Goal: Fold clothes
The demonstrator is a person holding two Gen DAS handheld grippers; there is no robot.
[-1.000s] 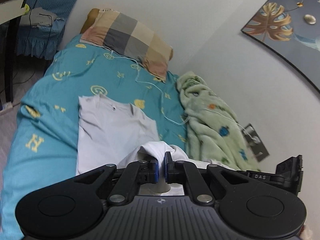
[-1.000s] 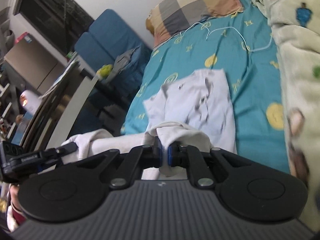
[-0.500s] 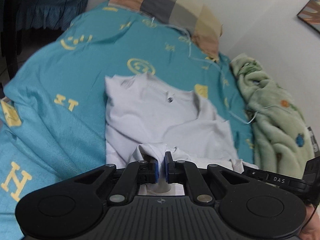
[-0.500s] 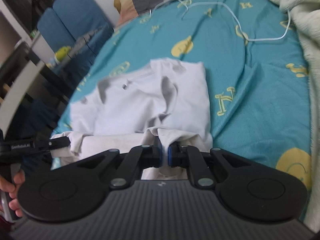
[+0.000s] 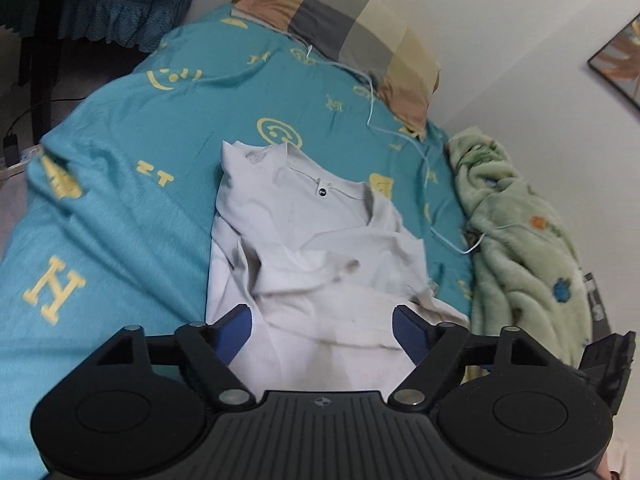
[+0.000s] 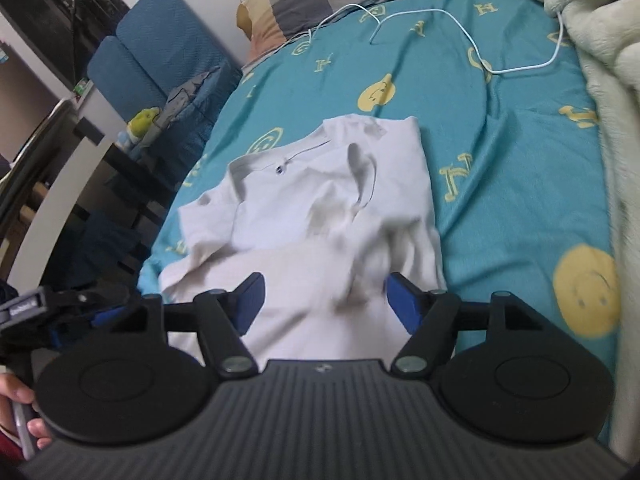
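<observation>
A white T-shirt (image 5: 316, 256) lies on the teal bedsheet (image 5: 120, 200), collar away from me, its lower part folded up over the body in loose creases. It also shows in the right wrist view (image 6: 320, 216). My left gripper (image 5: 322, 330) is open, blue pads spread wide just above the shirt's near fold, holding nothing. My right gripper (image 6: 322, 300) is open too, jaws wide over the near fold. The left gripper's body also shows at the left edge of the right wrist view (image 6: 48, 308).
A checked pillow (image 5: 352, 36) lies at the head of the bed. A white cable (image 6: 472, 44) runs across the sheet. A green fleece blanket (image 5: 520, 240) is bunched along the wall side. A blue chair (image 6: 160, 64) and a desk stand beside the bed.
Both grippers carried the shirt's hem up toward the collar, lowered it, then opened and let go. The hem now lies folded on the shirt's body.
</observation>
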